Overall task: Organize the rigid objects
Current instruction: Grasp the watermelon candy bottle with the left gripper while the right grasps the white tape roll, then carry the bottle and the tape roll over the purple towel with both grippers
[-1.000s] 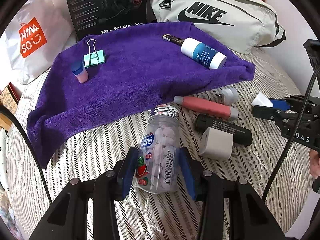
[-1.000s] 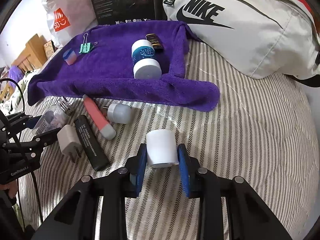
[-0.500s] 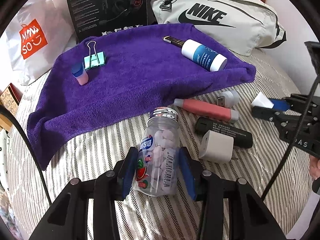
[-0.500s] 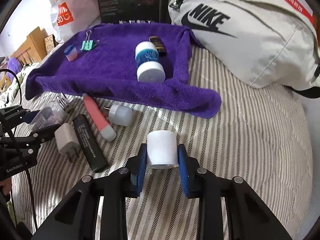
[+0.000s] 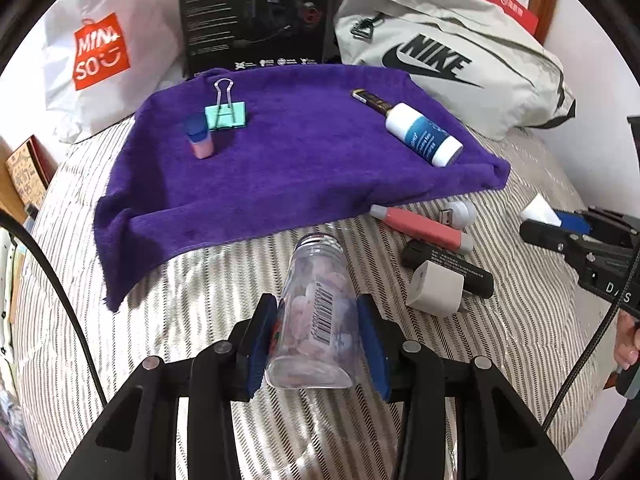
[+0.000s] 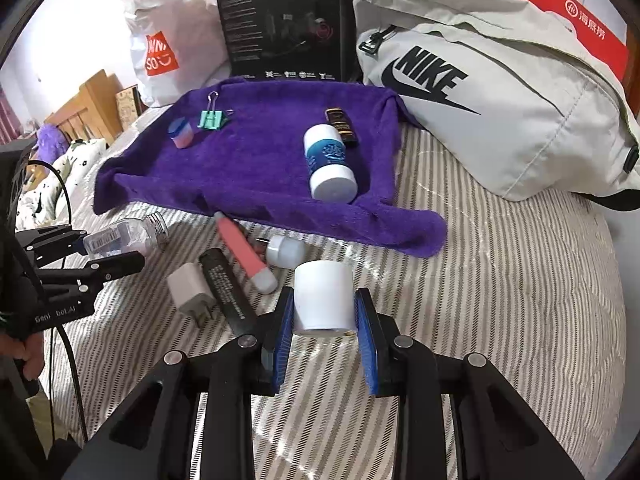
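The purple towel (image 5: 288, 168) lies spread on a striped bed (image 6: 500, 300), its near hem wavy and folded over, and serves as the mark for everything else. On the towel's left part stand a small pink-and-blue cap-shaped piece (image 5: 199, 139) and a mint binder clip (image 5: 225, 114) just beside it; toward its right edge lie a white-and-blue bottle (image 5: 424, 136) and a dark slim tube (image 5: 370, 100) touching the bottle's far end. The middle of the towel is bare plush pile. Just off the towel's near hem, on the stripes, sit a pink stick (image 5: 420, 228), a small white USB plug light (image 5: 460, 213), a black cylinder (image 5: 448, 268) and a white charger block (image 5: 436, 288), crowded together. The left gripper (image 5: 316, 336) has its jaws clamped on a clear plastic jar (image 5: 316, 312) with a barcode label, threaded neck pointing at the towel's near hem, close before it. The right gripper (image 6: 324, 320) has its jaws clamped on a smooth white cylinder (image 6: 324, 296), held before the towel's near right corner; open striped bedding stretches to the right of that corner. Behind the towel's far edge stand a white shopping bag (image 5: 108, 48), a black box (image 5: 256, 16) and a pale grey Nike bag (image 5: 452, 64), hemming that side. Far left of the towel, wooden furniture (image 6: 92, 108) shows.
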A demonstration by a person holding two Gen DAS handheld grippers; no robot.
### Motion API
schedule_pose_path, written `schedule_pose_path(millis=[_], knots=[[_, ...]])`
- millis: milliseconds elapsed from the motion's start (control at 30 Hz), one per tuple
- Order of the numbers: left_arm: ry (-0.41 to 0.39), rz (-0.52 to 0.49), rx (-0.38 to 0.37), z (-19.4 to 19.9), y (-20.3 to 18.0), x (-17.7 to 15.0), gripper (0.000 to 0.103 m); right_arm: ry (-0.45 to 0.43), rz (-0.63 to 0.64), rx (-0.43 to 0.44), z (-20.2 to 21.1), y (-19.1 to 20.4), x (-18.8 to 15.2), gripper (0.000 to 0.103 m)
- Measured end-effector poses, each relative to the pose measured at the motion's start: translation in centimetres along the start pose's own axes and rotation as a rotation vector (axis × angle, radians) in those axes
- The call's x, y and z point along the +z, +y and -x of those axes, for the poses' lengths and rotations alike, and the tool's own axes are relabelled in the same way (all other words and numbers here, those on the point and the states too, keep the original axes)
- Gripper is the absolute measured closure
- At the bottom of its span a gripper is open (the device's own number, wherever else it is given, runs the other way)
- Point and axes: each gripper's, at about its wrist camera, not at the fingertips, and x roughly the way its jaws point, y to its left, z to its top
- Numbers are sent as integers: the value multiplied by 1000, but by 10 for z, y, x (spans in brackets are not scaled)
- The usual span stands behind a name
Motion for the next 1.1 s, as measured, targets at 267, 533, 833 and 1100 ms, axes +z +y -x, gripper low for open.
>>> schedule_pose_path(millis=[267,533,833,1100], knots=[[28,-3,6,-7,6,-5,64,21,6,29,-7,8,-1,73],[53,-103,97,-22,-14,-3,62,39,10,23,-9,7,-3,73],[26,-52,42,-14,-2,-1,64,39,-1,27,-8,2,-4,73],[-8,7,13,8,21,1,64,19,25,53,-3,15,9,73]])
